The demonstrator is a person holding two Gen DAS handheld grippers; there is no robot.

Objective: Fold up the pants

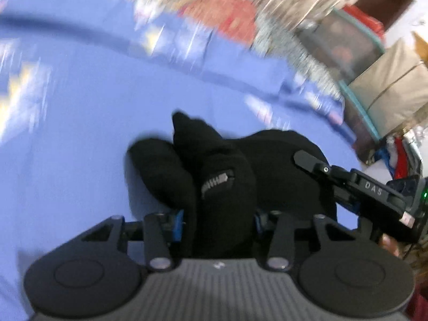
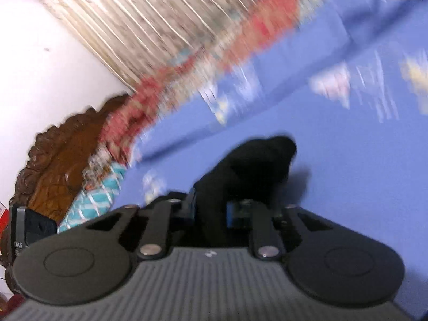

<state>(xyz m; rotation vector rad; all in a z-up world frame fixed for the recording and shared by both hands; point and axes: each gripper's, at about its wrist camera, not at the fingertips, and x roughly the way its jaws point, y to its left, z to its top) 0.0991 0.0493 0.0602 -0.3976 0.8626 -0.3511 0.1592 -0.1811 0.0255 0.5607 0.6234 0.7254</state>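
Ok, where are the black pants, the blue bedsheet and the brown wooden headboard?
black pants (image 1: 222,176): left wrist view, bunched cloth by the zipper.
blue bedsheet (image 1: 80,133): left wrist view, bare plain part.
brown wooden headboard (image 2: 61,155): right wrist view, carved front.

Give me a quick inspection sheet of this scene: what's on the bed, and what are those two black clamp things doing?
Surface: blue bedsheet with pale printed patches, blurred.
Job's things: black pants, bunched, a zipper showing.
Clutter: red patterned cloth at the bed's far edge.
Grippers: left gripper shut on the pants; right gripper shut on another bunch of the same pants.
Cables: nothing seen.
Surroundings: carved wooden headboard, striped curtain, cardboard box.
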